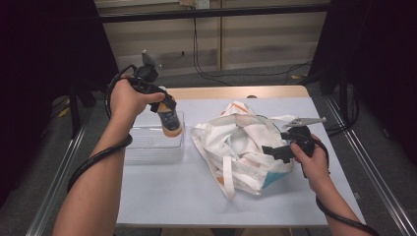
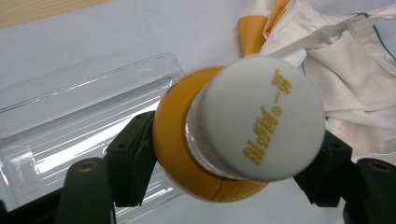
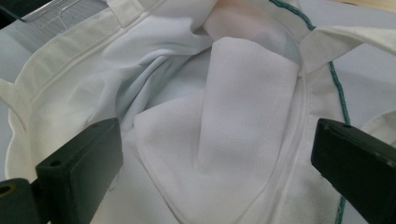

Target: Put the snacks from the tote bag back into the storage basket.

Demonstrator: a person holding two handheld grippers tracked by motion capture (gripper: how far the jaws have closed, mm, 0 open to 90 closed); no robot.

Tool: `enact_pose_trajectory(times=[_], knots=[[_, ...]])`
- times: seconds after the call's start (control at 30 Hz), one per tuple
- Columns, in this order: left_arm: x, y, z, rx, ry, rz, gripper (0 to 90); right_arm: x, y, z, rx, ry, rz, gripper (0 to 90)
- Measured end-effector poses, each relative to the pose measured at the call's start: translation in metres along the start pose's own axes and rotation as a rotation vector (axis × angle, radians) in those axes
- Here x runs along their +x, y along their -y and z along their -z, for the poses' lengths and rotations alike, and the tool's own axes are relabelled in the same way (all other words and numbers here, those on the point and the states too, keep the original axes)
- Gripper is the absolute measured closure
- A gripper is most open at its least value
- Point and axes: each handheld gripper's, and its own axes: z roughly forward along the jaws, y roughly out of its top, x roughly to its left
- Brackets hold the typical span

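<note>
My left gripper [image 1: 166, 105] is shut on a bottle [image 1: 171, 122] of orange drink with a dark label, held in the air over a clear plastic tray [image 1: 147, 146]. In the left gripper view the bottle's white cap [image 2: 261, 116] points at the camera, and the left gripper [image 2: 231, 158] has a black jaw pressed on each side of the orange body. A crumpled white tote bag [image 1: 241, 147] lies on the table's right half. At the bag's right edge my right gripper [image 1: 274, 150] stands open. In the right gripper view the right gripper [image 3: 215, 158] has its jaws wide apart over the bag's white lining [image 3: 243, 116].
The pale blue table top [image 1: 177, 196] ends in a wooden strip at the far edge [image 1: 231, 92]. Metal rails run along both sides of the table. The bag has orange patches [image 2: 252, 30] and a teal seam [image 3: 338, 93]. Cables trail from both grippers.
</note>
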Motion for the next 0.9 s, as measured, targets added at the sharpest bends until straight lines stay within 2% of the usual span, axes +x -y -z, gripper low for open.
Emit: enact_pose_trajectory(times=[0.07,0.23,0.3,0.37,0.53,0.8,0.9], knots=[[0.000,0.001,0.000,-0.008,0.003,0.008,30.4,0.000,0.000,0.000,-0.001,0.001,-0.001,2.3],[0.002,0.000,0.000,-0.005,0.005,0.000,30.4,0.000,0.000,0.000,-0.001,0.001,-0.001,2.3],[0.003,0.001,-0.001,0.007,0.004,0.004,30.4,0.000,0.000,0.001,-0.001,0.004,-0.003,2.3],[0.003,0.001,-0.001,-0.008,-0.001,0.015,30.4,0.000,0.000,0.001,-0.003,0.000,-0.001,2.3],[0.006,0.001,0.000,-0.002,-0.003,0.001,30.4,0.000,-0.001,0.001,-0.006,0.003,-0.004,2.3],[0.010,0.003,-0.004,-0.005,-0.011,0.012,30.4,0.000,-0.001,0.002,-0.007,0.003,-0.005,2.3],[0.011,0.005,-0.006,0.008,-0.017,0.009,30.4,-0.001,-0.001,0.002,-0.008,0.002,-0.005,2.3]])
